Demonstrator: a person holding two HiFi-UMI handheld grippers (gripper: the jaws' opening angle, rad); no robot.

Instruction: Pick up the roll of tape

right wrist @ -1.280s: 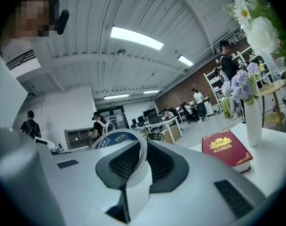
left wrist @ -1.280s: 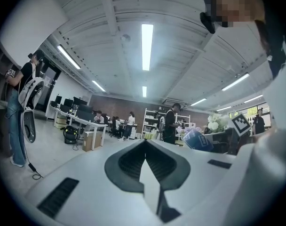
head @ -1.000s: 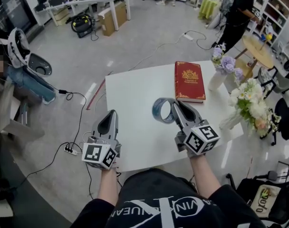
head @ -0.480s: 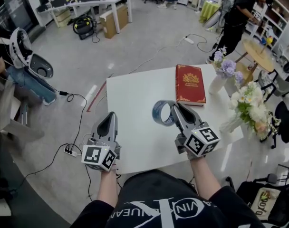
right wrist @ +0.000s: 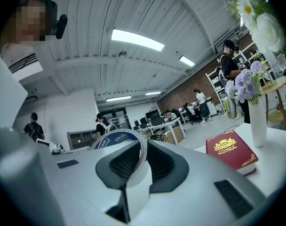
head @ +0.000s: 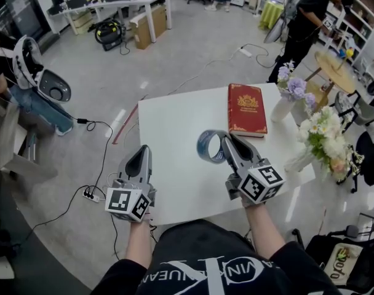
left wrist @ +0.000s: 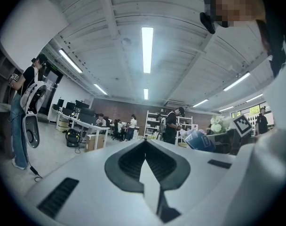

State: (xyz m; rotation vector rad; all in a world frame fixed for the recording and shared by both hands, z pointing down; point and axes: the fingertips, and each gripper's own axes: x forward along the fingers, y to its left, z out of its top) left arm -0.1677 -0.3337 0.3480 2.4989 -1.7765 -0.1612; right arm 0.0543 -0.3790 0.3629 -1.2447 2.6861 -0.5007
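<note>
My right gripper (head: 225, 141) is shut on the roll of tape (head: 210, 145), a clear roll with a blue-printed core, held on edge above the white table (head: 168, 128). In the right gripper view the roll of tape (right wrist: 115, 141) sticks up between the jaws of my right gripper (right wrist: 136, 166), its rim pinched between them. My left gripper (head: 139, 160) hovers beyond the table's left edge with its jaws together and nothing in them. In the left gripper view my left gripper (left wrist: 145, 158) shows its jaws closed, and the roll of tape (left wrist: 199, 141) appears to the right.
A red book with gold print (head: 246, 109) lies flat on the table's far right. Two vases of flowers (head: 290, 88) (head: 323, 137) stand along the right edge. Cables and a power strip (head: 90, 193) lie on the floor at left. People and desks fill the room behind.
None in the grippers; both hold still. The view has shifted very slightly, and the standing person at the back right has moved a little.
</note>
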